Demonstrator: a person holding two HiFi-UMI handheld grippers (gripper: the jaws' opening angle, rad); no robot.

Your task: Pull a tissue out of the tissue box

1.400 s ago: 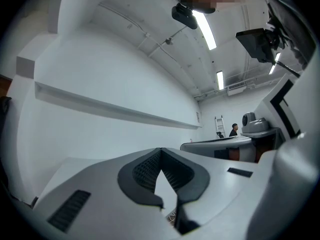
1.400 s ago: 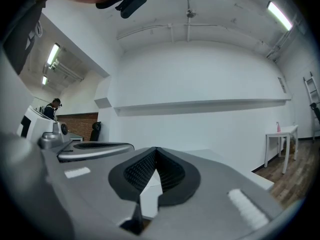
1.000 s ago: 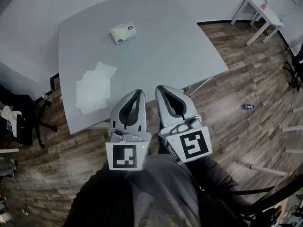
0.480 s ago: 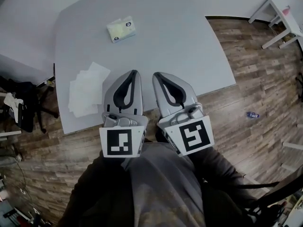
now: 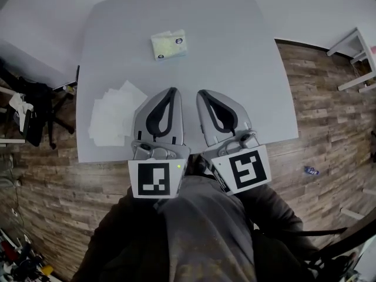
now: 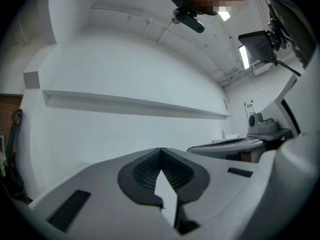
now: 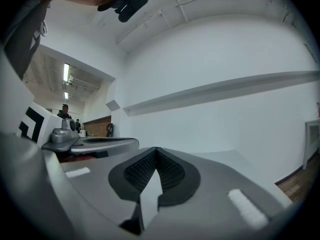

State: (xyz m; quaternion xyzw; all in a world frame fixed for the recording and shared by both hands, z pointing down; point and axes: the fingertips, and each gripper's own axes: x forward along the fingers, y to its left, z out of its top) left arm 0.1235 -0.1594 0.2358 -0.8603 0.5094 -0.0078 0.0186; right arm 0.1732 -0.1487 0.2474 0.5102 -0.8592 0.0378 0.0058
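A pale green and white tissue box (image 5: 169, 44) lies on the far part of the grey table (image 5: 235, 69). Several loose white tissues (image 5: 116, 112) are spread near the table's left front corner. My left gripper (image 5: 172, 90) and right gripper (image 5: 201, 93) are held side by side over the table's front edge, pointing level toward the box and well short of it. Both are shut with nothing in them. In the left gripper view the jaw tips (image 6: 160, 150) meet against a white wall; the right gripper (image 7: 156, 149) looks the same.
A black office chair (image 5: 32, 107) with clothes on it stands left of the table. A white side table (image 5: 358, 63) is at the far right. Wood-plank floor (image 5: 329, 134) surrounds the table; a small blue item (image 5: 311, 170) lies on it at the right.
Both grippers have moved forward over the table's front edge, and the view has swung, so the table and tissue box now sit more squarely ahead. The jaws stayed shut.
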